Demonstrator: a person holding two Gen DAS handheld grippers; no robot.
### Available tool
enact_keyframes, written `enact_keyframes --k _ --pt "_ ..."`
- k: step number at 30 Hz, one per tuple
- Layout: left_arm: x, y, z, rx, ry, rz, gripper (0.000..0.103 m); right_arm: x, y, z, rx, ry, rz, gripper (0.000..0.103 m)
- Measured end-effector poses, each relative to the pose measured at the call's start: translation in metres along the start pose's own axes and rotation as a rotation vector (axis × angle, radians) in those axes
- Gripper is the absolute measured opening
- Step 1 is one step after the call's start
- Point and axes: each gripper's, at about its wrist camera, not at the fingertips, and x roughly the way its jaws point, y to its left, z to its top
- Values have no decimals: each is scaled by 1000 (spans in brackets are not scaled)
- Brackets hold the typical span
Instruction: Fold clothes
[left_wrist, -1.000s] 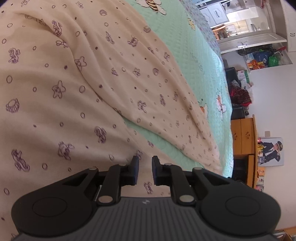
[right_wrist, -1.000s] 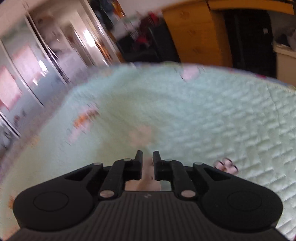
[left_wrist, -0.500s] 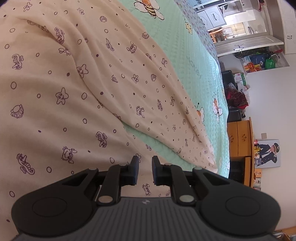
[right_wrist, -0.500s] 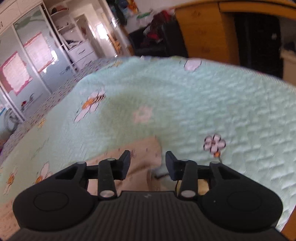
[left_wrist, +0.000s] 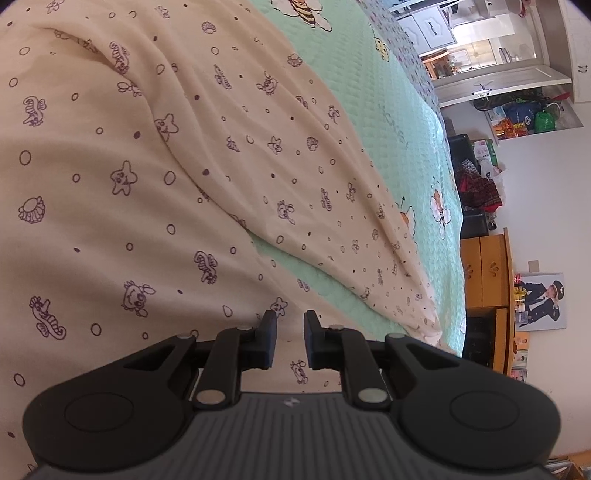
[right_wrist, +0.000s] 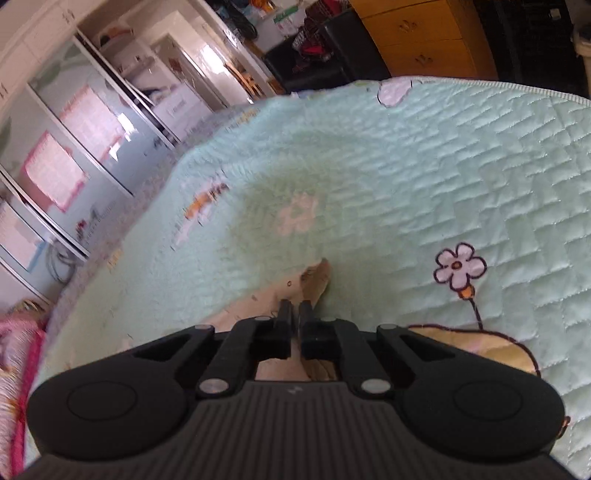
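Half a second after standing open, our right gripper (right_wrist: 294, 308) has pinched a corner of the cream garment (left_wrist: 155, 155) on the green quilt (right_wrist: 424, 177), readying a fold; our left gripper (left_wrist: 286, 325) remains narrowly parted over the cloth.

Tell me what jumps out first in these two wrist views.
The cream garment, printed with small purple cartoon figures, fills most of the left wrist view and lies rumpled across the mint quilted bedspread. In the right wrist view, the right gripper has its fingers nearly together over a pointed tip of that cloth, beside a flower stitched on the quilt. The left gripper sits with a narrow gap over the garment's near edge.
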Motion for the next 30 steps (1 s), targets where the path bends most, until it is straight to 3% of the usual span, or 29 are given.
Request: enact_keyframes --k 4,10,14,17,19,21,25,28,30 --pt "3 3 -1 -3 11 1 15 -9 -5 0 26 -35 76 5" --pt "2 5 -2 -4 15 0 15 -4 -11 0 42 2 76 6" --pt "1 6 -3 -6 14 4 15 -1 -14 1 53 26 76 26" --pt "1 5 -3 -7 14 6 15 7 -17 -1 58 56 70 26" --pt "0 5 -2 -6 14 7 15 6 -17 -1 52 39 84 21" --pt "1 6 -2 -5 14 7 15 0 -16 -1 39 10 105 4" --pt "1 7 -1 -5 11 3 15 -26 -2 1 -53 -45 251 1" --pt "0 7 -2 -7 12 0 15 -35 9 0 -183 30 251 1" --pt "-1 8 -3 -8 13 -2 15 -26 6 -3 -245 140 139 1"
